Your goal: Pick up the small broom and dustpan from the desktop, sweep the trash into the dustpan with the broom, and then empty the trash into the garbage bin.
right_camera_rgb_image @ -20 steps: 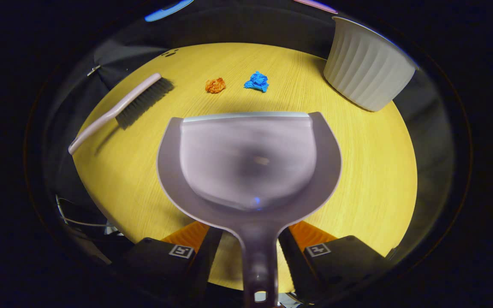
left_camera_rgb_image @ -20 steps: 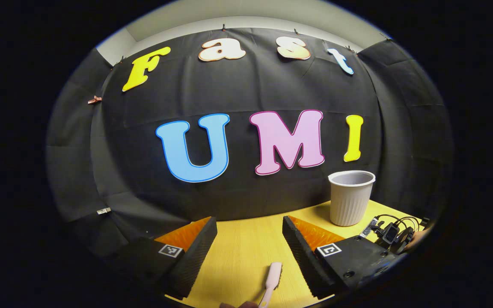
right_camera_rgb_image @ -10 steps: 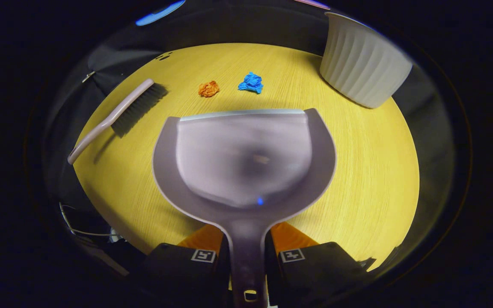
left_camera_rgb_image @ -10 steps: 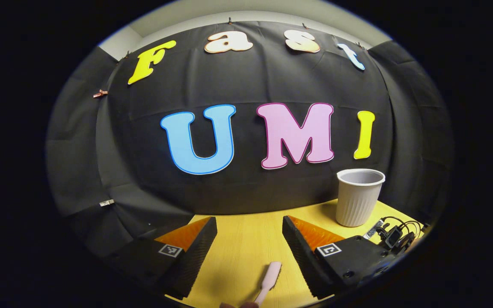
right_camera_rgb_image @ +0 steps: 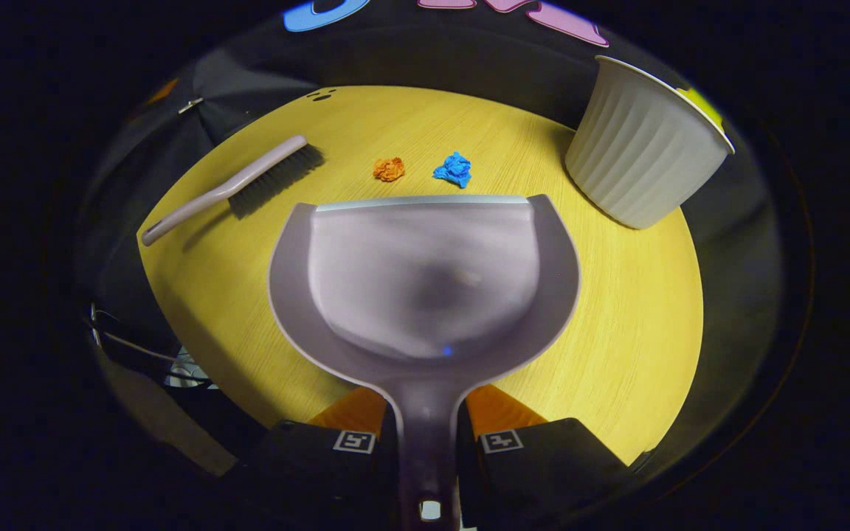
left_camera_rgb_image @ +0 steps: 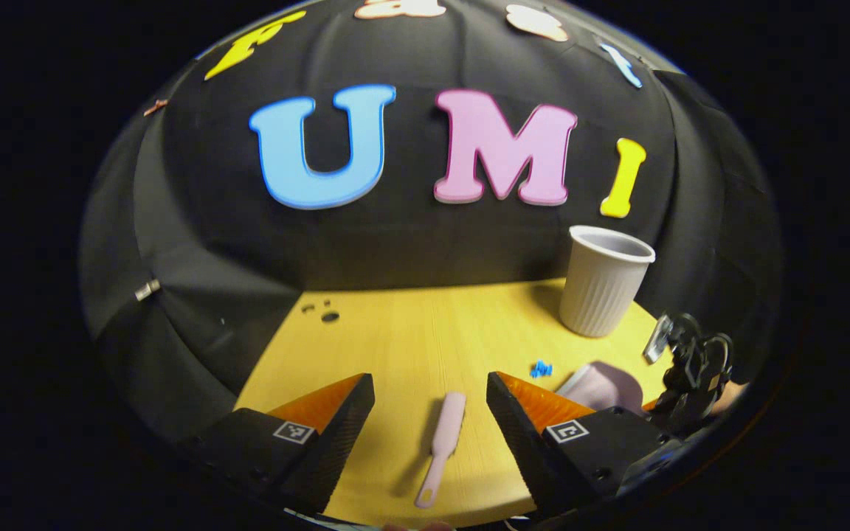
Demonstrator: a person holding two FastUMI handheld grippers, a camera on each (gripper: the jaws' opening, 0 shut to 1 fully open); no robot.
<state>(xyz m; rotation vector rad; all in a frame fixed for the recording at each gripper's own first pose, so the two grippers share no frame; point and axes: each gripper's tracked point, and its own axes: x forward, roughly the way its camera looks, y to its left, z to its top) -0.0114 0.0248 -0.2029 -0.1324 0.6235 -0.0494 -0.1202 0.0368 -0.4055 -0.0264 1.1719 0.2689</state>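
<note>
1. The right claw (right_camera_rgb_image: 425, 435) points down and forward over the counter (right_camera_rgb_image: 617, 310), clenched on the handle of the dustpan (right_camera_rgb_image: 425, 273); both fingers press the handle from either side.
2. The dustpan stretches straight ahead of that claw, its front lip near two scraps: an orange scrap (right_camera_rgb_image: 389, 169) and a blue scrap (right_camera_rgb_image: 454, 168), side by side and just apart, both beyond the lip.
3. Whether the pan's lip touches the counter or sits just above it is hard to say from this angle.
4. The left claw (left_camera_rgb_image: 431, 420) is released, its fingers spread wide and tilted down toward the counter (left_camera_rgb_image: 410, 332).
5. The broom (left_camera_rgb_image: 440, 446) lies on the counter between the spread fingers, touching neither, handle end toward the camera.
6. In the right gripper view the broom (right_camera_rgb_image: 237, 188) lies to the left, well apart from the pan, bristles toward the far edge.
7. The bin (left_camera_rgb_image: 603, 279) stands upright at the far right of the counter; in the right gripper view the bin (right_camera_rgb_image: 643, 166) is beyond the pan to the right.
8. In the left gripper view the left claw's own right finger hides part of the dustpan (left_camera_rgb_image: 602, 385), and the blue scrap (left_camera_rgb_image: 541, 368) shows as a small blur.
9. A cabled device sits at the right edge of that view, cut off and too dark to make out.
</note>
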